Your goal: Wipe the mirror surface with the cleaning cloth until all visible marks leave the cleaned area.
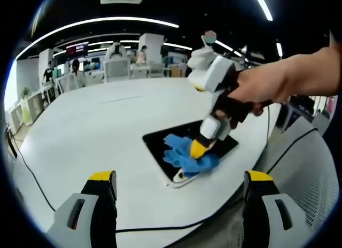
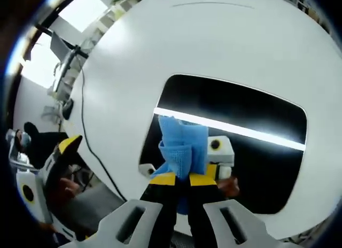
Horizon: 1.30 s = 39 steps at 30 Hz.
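1. The mirror (image 1: 160,142) lies flat on a white table (image 1: 91,125), close to the table's near edge in the left gripper view. Its face is dark and, in the right gripper view, the mirror (image 2: 251,114) reflects a bright strip of ceiling light.
2. The blue cloth (image 1: 188,154) rests bunched on the mirror's near end.
3. The right gripper (image 1: 202,148), held in a hand (image 1: 267,87), points down onto the cloth; its yellow-tipped jaws are closed together on the fabric.
4. In the right gripper view the right gripper (image 2: 181,178) pinches a fold of the cloth (image 2: 181,144), the jaws nearly touching, with the cloth pressed against the glass.
5. The left gripper (image 1: 179,178) sits back from the mirror, above the table edge, its jaws set wide apart and holding nothing.
6. A black cable (image 1: 32,176) runs along the table's edge.
7. People (image 1: 75,71) sit at desks in the background.
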### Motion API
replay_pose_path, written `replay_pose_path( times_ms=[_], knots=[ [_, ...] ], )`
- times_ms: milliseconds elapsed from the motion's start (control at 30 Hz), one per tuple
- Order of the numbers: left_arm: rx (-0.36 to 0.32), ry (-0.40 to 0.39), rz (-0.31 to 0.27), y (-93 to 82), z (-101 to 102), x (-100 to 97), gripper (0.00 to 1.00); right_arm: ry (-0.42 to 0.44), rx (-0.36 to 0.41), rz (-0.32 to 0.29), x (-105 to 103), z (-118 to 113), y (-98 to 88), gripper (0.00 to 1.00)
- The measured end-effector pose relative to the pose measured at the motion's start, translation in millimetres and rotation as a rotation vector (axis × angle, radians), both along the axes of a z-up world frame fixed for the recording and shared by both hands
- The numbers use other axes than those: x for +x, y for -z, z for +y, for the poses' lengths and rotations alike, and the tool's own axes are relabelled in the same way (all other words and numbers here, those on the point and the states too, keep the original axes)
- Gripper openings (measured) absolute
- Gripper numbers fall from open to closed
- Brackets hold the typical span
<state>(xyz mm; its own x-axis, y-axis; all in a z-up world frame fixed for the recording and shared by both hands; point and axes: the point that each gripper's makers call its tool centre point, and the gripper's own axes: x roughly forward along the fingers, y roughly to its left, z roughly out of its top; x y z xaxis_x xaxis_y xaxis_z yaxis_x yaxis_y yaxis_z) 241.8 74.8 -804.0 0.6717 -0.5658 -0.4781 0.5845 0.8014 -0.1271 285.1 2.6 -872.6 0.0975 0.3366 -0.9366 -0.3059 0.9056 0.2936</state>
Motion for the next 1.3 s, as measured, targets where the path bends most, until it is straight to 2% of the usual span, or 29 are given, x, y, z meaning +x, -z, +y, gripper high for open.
replay_pose_path(
  times_ms=[500, 867, 1300],
  knots=[
    [0.006, 0.005, 0.005, 1.5, 0, 0.1, 0.99, -0.048, 0.026, 0.000, 3, 33, 0.4, 0.01],
    [0.012, 0.013, 0.007, 1.9, -1, -0.6, 0.99, -0.035, 0.052, 0.024, 4, 39, 1.2, 0.01],
    [0.016, 0.011, 0.012, 3.1, 0, -1.7, 0.99, -0.060, 0.048, 0.004, 3, 40, 1.4, 0.01]
  ],
)
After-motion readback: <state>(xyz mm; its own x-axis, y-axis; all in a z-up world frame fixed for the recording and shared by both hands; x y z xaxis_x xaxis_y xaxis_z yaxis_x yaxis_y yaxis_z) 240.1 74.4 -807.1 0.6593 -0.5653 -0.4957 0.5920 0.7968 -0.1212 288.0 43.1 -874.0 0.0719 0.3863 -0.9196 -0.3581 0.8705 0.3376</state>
